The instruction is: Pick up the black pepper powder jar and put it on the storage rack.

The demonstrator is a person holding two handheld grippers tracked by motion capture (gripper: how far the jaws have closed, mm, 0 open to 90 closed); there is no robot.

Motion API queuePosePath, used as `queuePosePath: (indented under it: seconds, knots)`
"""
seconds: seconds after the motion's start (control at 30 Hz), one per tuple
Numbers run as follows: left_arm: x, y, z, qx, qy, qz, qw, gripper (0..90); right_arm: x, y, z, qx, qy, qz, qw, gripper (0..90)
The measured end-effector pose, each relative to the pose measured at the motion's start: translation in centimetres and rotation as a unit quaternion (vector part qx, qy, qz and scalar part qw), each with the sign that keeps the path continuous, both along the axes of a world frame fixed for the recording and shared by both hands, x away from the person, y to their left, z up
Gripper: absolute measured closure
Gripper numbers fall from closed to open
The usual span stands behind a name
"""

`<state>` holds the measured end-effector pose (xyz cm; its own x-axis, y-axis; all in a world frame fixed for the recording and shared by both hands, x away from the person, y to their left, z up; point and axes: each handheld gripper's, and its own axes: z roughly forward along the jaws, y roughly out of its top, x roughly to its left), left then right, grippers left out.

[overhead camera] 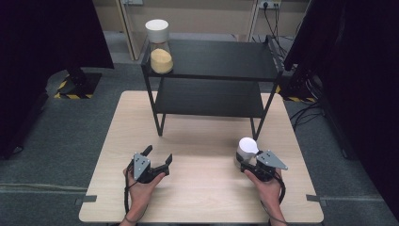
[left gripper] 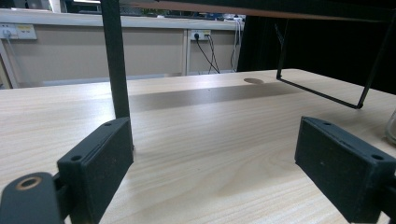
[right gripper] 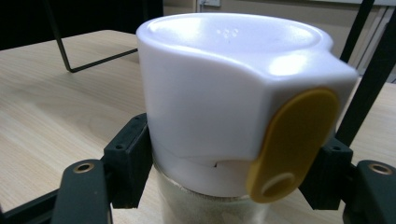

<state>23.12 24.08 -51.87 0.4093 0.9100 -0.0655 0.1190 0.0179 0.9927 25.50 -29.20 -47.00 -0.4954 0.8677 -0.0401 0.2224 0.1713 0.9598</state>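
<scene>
A jar with a white lid (overhead camera: 246, 147) stands on the wooden table at the right, near the shelf's front right leg. My right gripper (overhead camera: 248, 165) is shut on the jar's neck just under the lid. In the right gripper view the white lid (right gripper: 219, 88) has a yellow tab (right gripper: 292, 144), and both black pads press the jar below it. My left gripper (overhead camera: 157, 157) rests at the table's left front, open, with nothing between its pads (left gripper: 100, 163). A second jar of yellow grain (overhead camera: 160, 47) with a white lid stands on the shelf's top left corner.
A black two-level metal shelf (overhead camera: 211, 80) stands at the back middle of the table (overhead camera: 197, 197). Its front left leg (left gripper: 116, 60) rises close ahead of my left gripper. Dark curtains hang at both sides, and cables lie at the back right.
</scene>
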Motion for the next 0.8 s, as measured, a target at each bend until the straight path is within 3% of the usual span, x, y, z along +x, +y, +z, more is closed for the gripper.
queuePosePath:
  seconds: [0.53,0.8]
  knots:
    - [0.0,0.0,0.0,-0.001,0.0,0.001,1.0,10.8,-1.5,-0.1,1.9,0.041,-0.05,-0.012,0.9978,30.2]
    - [0.0,0.0,0.0,-0.001,-0.001,0.001,1.0,10.8,-1.6,-0.1,3.5,0.048,-0.073,-0.016,0.996,30.3]
